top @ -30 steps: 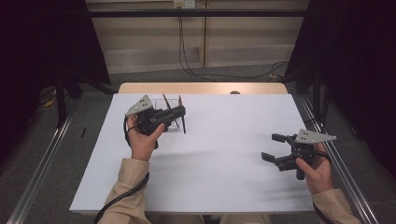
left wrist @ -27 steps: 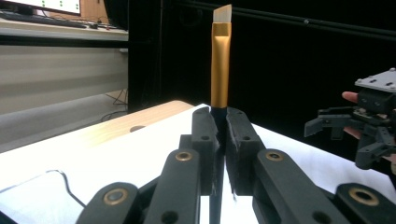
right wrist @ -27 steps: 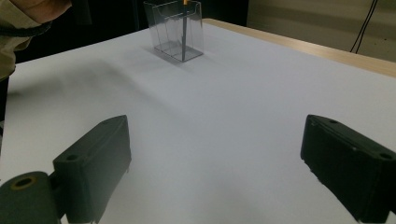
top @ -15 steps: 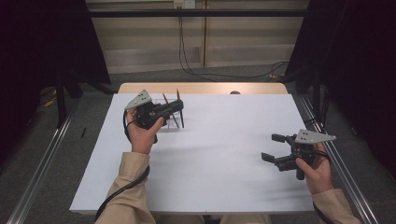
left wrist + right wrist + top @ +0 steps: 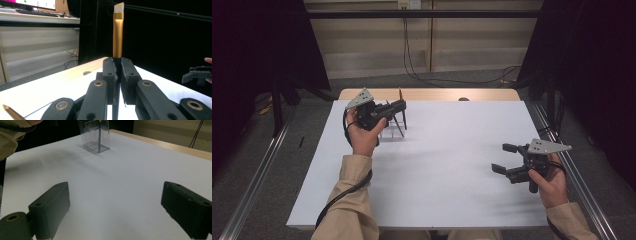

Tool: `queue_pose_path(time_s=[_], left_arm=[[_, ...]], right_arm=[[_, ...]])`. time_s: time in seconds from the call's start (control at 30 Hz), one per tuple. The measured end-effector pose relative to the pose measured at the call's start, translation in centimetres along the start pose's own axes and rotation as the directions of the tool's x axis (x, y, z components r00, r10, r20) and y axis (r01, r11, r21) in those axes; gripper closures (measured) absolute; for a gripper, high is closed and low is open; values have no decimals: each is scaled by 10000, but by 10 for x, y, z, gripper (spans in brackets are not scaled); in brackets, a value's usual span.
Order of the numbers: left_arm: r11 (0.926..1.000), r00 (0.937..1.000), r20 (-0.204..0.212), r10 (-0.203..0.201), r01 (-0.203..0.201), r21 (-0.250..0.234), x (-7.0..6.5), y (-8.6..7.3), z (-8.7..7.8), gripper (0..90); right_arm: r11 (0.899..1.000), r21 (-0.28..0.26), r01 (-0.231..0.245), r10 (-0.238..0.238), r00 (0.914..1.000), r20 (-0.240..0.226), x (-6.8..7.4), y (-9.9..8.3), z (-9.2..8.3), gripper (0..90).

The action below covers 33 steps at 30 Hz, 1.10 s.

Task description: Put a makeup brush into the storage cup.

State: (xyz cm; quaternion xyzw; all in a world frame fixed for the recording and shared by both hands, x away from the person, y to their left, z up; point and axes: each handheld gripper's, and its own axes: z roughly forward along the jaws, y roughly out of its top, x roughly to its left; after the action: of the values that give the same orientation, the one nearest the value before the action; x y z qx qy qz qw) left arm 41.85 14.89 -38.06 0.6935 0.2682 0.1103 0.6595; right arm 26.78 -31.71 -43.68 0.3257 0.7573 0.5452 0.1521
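High view: the left claw (image 5: 398,106) sits at the far left of the white-covered desk (image 5: 447,165), pinching a slim paintbrush with a black handle and gold ferrule (image 5: 400,96) that stands upright through it; a clear plastic holder box (image 5: 391,131) stands just beneath and beside this claw, with dark sticks leaning in it. The right claw (image 5: 504,159), well apart at the near right, is spread wide with nothing in it. Left gripper view: the pads are pressed together on the brush's black handle, its gold ferrule and pale bristle tip rising straight above them. Right gripper view: spread jaws hang over bare white desk, the clear holder far ahead.
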Motion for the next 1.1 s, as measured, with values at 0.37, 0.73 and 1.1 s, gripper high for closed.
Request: queue_pose_path(time_s=[0.37, 0.73, 1.1], left_arm=[[9999, 9993, -366, 110, -108, 49, 8, 7, 5, 833], [9997, 9964, -830, 176, -164, 156, 16, 9, 6, 833], [9993, 9908, -1318, 319, -293, 215, 23, 11, 6, 834]], right_arm=[[10000, -97, -16, 17, 10000, 27, -1, 0, -1, 81], [9999, -117, -60, 59, 10000, -71, 0, -1, 0, 82], [9999, -134, -39, 38, 10000, -71, 0, -1, -1, 82]])
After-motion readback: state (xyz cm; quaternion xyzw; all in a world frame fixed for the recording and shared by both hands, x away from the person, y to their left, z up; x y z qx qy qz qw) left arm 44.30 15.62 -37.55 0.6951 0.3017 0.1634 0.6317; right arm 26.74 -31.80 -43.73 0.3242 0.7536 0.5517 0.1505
